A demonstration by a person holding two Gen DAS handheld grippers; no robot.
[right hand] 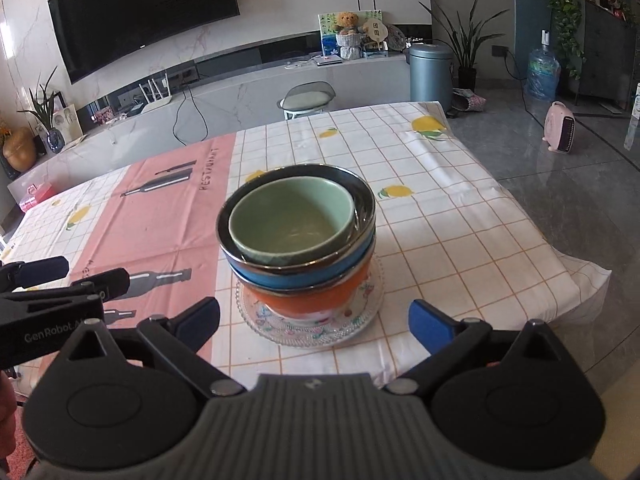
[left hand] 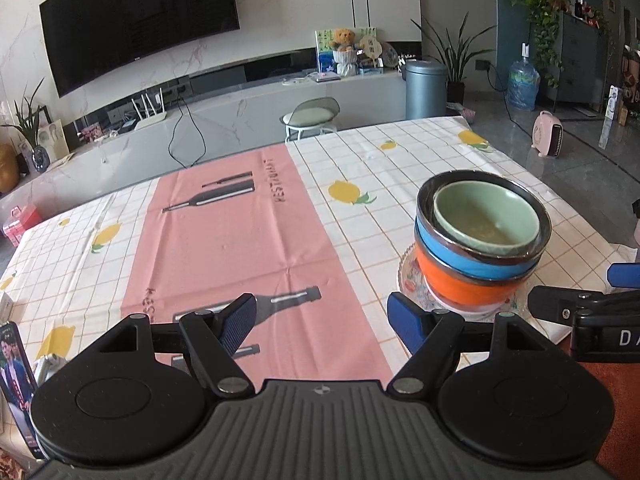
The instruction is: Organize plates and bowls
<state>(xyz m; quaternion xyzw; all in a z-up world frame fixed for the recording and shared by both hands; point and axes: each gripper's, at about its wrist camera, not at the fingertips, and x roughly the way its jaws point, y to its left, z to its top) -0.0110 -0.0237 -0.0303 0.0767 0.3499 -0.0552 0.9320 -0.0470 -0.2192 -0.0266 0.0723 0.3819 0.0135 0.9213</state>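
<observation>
A stack stands on the table: a clear glass plate with a flower print, an orange bowl on it, a blue bowl in that, and a green bowl on top. The stack also shows in the left wrist view, with the green bowl, blue bowl, orange bowl and plate. My right gripper is open and empty, just in front of the stack. My left gripper is open and empty, left of the stack, over the pink mat.
The table has a checked lemon-print cloth; its right edge drops to the floor. A phone leans at the near left. A stool stands beyond the far edge. The left gripper shows in the right wrist view.
</observation>
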